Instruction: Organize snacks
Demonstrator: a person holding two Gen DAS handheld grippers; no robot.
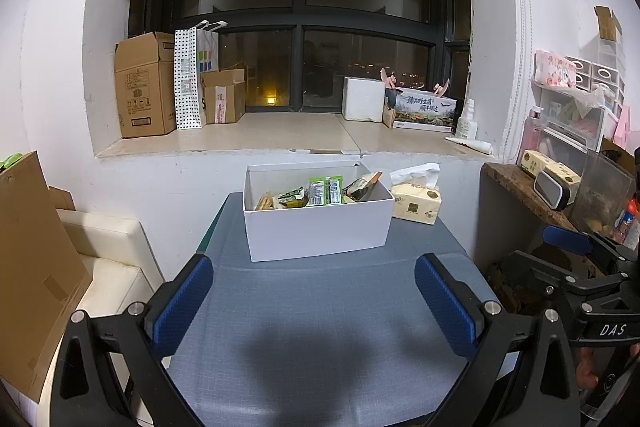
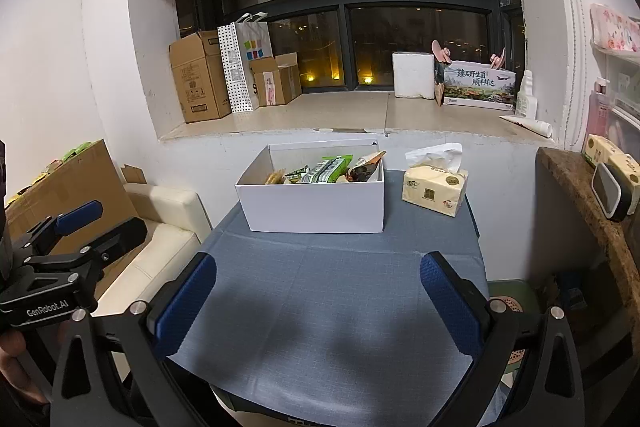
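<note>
A white box point(image 1: 316, 231) point(image 2: 316, 209) stands at the far end of the blue-grey table point(image 1: 320, 327) point(image 2: 332, 307). Inside it lie several snack packets: green ones point(image 1: 326, 191) point(image 2: 326, 169), a brown one point(image 1: 362, 185) point(image 2: 364, 167) and a biscuit pack point(image 1: 264, 203) point(image 2: 274, 178). My left gripper point(image 1: 314, 269) hovers open over the near table, well short of the box, nothing between its blue pads. My right gripper point(image 2: 318, 267) is likewise open and empty. In the left wrist view, the right gripper's body point(image 1: 576, 267) shows at the right edge.
A yellow tissue pack point(image 1: 416, 203) point(image 2: 436, 187) sits right of the box. A cream seat point(image 1: 108, 267) point(image 2: 160, 227) and cardboard point(image 1: 32, 259) stand left of the table, a cluttered wooden shelf point(image 1: 532, 191) point(image 2: 592, 203) right. The windowsill behind holds cartons point(image 1: 144, 87) and boxes.
</note>
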